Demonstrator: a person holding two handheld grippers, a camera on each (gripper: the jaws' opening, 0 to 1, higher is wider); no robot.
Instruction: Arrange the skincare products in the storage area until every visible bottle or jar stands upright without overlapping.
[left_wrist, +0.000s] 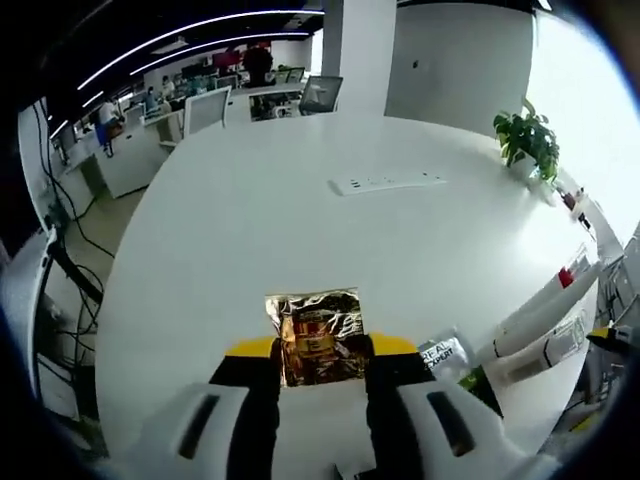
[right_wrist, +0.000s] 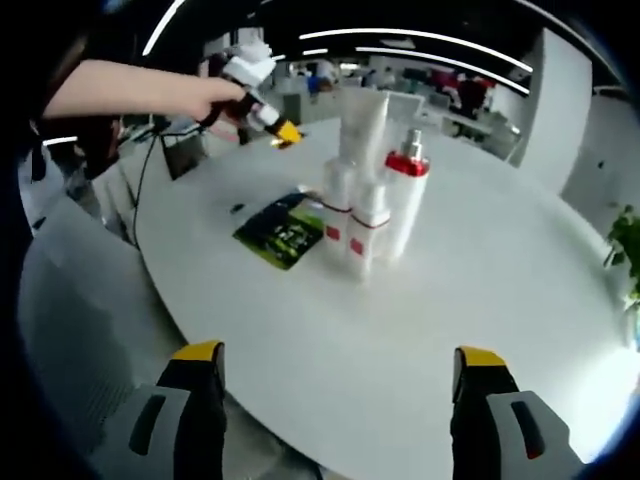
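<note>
My left gripper (left_wrist: 322, 347) is shut on a crinkled gold foil sachet (left_wrist: 314, 325), held low over the white table (left_wrist: 300, 220). Beside it to the right lie white tubes with red marks (left_wrist: 540, 312) and a small printed sachet (left_wrist: 443, 354). In the right gripper view, white bottles and a tall tube (right_wrist: 362, 125) stand upright in a tight cluster, among them a red-capped bottle (right_wrist: 405, 200) and two small red-banded ones (right_wrist: 337, 215). A green-black sachet (right_wrist: 285, 232) lies flat just left of them. My right gripper (right_wrist: 338, 355) is open, well short of the cluster. A hand holds the left gripper (right_wrist: 283, 131) beyond.
A white power strip (left_wrist: 388, 183) lies mid-table and a potted plant (left_wrist: 527, 140) stands at its far right edge. The table's rim (right_wrist: 200, 330) runs close in front of the right gripper. Office desks and chairs fill the background.
</note>
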